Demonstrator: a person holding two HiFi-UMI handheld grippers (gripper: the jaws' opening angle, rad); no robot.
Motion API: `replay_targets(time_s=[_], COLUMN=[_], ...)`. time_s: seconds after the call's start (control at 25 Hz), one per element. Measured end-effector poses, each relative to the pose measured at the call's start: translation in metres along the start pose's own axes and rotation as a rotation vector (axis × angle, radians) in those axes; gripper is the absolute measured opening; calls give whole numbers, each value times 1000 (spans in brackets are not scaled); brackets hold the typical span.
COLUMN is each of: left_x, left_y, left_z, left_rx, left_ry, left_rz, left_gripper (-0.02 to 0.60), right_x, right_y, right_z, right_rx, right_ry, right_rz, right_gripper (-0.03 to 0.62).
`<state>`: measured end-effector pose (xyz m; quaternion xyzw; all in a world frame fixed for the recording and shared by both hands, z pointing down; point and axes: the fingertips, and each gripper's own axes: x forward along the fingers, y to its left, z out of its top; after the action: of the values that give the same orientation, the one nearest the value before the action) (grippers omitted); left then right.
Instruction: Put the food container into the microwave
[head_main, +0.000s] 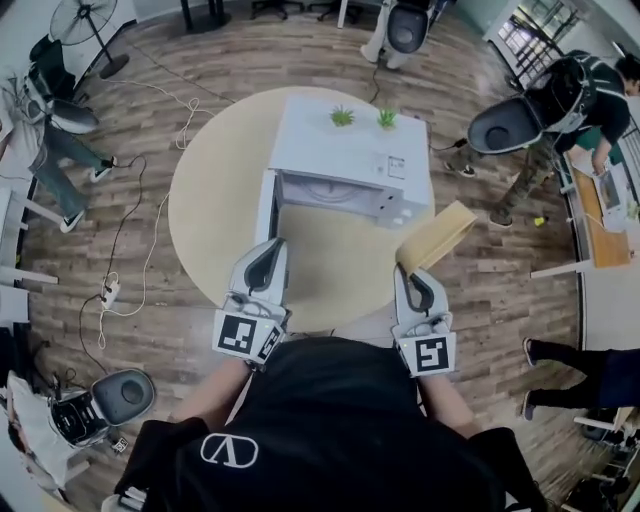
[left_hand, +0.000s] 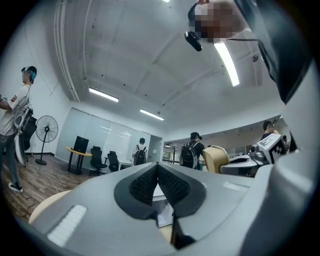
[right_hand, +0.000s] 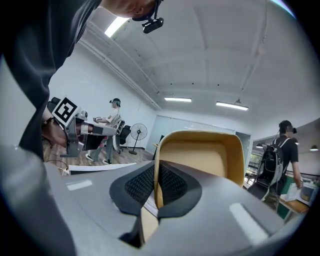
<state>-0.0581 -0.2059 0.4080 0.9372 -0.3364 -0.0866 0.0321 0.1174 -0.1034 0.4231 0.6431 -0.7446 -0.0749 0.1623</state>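
Note:
A tan food container (head_main: 437, 236) is held up in my right gripper (head_main: 412, 275), lifted above the round table right of the microwave. In the right gripper view the container (right_hand: 202, 155) stands on edge, its rim pinched between the black pads (right_hand: 137, 184). The white microwave (head_main: 345, 160) sits at the table's far middle with its door (head_main: 266, 207) swung open to the left and its cavity (head_main: 325, 191) showing. My left gripper (head_main: 265, 265) hovers near the door's lower edge, jaws pressed together with nothing between them. The left gripper view also catches the container (left_hand: 216, 159) at right.
Two small green plants (head_main: 342, 117) stand on the microwave's top. The round tan table (head_main: 205, 215) has cables on the wooden floor to its left. Chairs and several people surround the table; a fan (head_main: 88, 22) stands at far left.

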Motion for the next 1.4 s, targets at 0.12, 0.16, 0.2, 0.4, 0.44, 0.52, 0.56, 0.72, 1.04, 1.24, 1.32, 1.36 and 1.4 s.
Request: replay_targets(time_s=[0.12, 0.16, 0.2, 0.4, 0.44, 0.52, 0.56, 0.72, 1.04, 1.24, 1.32, 1.36, 1.4], left_x=[11, 13, 14, 23, 24, 26, 26, 30, 36, 29, 23, 21, 18], left_y=[8, 9, 10, 15, 15, 14, 13, 9, 3, 1, 0, 0, 0], left_z=[2, 4, 6, 12, 13, 13, 13, 15, 12, 3, -3, -7, -11], left_rx=[0, 3, 8, 27, 30, 33, 36, 49, 52, 41, 31, 26, 20], left_ry=[-8, -13, -18, -35, -35, -30, -26, -20, -18, 1, 15, 24, 33], left_rz=[-10, -12, -12, 33, 44, 62, 69, 91, 118, 138, 151, 157, 162], left_gripper=[0, 0, 0, 0, 0, 0, 0, 0, 0, 0, 0, 0, 0], right_x=[15, 17, 20, 34, 36, 38, 39, 43, 57, 74, 81, 85, 89], right_y=[-3, -4, -4, -5, -6, -8, -11, -24, -35, -2, 22, 33, 45], right_z=[5, 6, 6, 7, 6, 4, 4, 4, 11, -13, -33, -45, -59], right_rx=[-17, -17, -16, -34, -42, -51, -51, -48, -86, -109, -153, -183, -219], right_ry=[-20, -20, -18, -22, -20, -12, -10, -9, -41, 44, 93, 120, 152], right_rz=[-6, -4, 0, 50, 63, 84, 91, 101, 148, 320, 427, 482, 540], right_gripper=[12, 12, 12, 12, 12, 12, 12, 12, 12, 12, 12, 12, 12])
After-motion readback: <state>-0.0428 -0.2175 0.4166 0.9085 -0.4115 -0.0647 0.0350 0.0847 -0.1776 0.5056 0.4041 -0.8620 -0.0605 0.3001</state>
